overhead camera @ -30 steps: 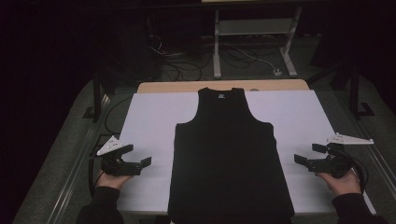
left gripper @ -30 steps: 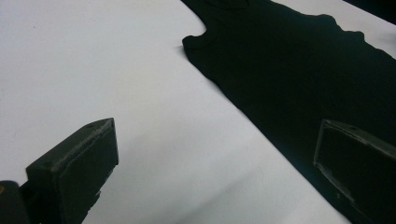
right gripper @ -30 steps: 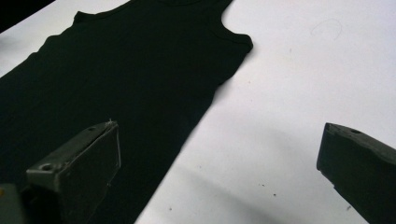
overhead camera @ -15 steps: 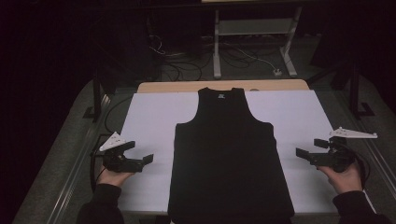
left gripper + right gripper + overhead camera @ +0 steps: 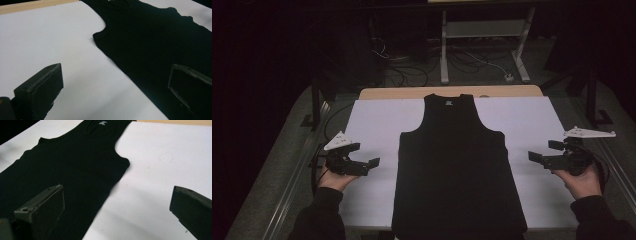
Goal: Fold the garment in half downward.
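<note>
A black tank top (image 5: pixel 454 170) lies flat down the middle of the white table cover (image 5: pixel 377 120), neck at the far end. My left gripper (image 5: pixel 366 155) hovers open just left of the garment's side, its jaws pointing toward it. On the other side my right gripper (image 5: pixel 542 150) is open too and points at the opposite side. In the left gripper view the tank top (image 5: pixel 160 37) spreads ahead between the wide jaws of the left gripper (image 5: pixel 115 85). The right gripper view has the tank top (image 5: pixel 75 162) ahead of the right gripper (image 5: pixel 117 207). Both hold nothing.
A strip of bare wooden tabletop (image 5: pixel 452 92) shows beyond the white cover. Behind the table stand a pale metal frame (image 5: pixel 482 45) and loose cables (image 5: pixel 412 65) on the dark floor. White cover lies bare on both sides of the garment.
Both grippers have shifted a little away from the person, still open. The tank top has not moved.
</note>
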The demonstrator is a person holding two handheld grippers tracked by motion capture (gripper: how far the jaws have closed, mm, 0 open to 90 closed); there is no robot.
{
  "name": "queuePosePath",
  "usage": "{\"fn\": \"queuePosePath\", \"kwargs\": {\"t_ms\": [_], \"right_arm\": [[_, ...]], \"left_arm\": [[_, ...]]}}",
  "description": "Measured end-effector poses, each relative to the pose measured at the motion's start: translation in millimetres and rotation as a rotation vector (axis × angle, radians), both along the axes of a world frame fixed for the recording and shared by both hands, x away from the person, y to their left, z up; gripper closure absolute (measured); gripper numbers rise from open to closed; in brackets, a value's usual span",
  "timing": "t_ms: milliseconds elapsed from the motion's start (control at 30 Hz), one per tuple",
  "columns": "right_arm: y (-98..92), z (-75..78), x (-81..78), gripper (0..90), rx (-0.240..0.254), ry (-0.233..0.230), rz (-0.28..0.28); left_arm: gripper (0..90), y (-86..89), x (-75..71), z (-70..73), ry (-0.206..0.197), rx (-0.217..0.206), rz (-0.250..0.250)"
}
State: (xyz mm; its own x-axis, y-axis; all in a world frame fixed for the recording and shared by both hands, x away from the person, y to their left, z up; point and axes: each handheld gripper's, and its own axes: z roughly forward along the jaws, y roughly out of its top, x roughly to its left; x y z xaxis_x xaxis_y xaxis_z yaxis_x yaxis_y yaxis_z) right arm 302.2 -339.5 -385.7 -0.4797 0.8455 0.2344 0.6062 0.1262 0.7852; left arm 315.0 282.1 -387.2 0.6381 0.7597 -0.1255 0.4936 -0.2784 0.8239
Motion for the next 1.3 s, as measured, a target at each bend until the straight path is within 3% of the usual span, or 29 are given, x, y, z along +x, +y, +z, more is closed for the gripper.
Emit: {"fn": "queuePosePath", "kwargs": {"t_ms": [600, 1300], "right_arm": [[8.8, 12.4, 23.8, 0.0, -0.041, 0.014, 0.031], [13.0, 18.4, 52.8, 0.0, -0.067, 0.046, 0.052]], "left_arm": [[0.0, -4.8, 22.3, 13.0, 0.024, 0.053, -0.028], [0.0, -7.0, 51.1, 17.7, 0.055, 0.065, -0.031]]}}
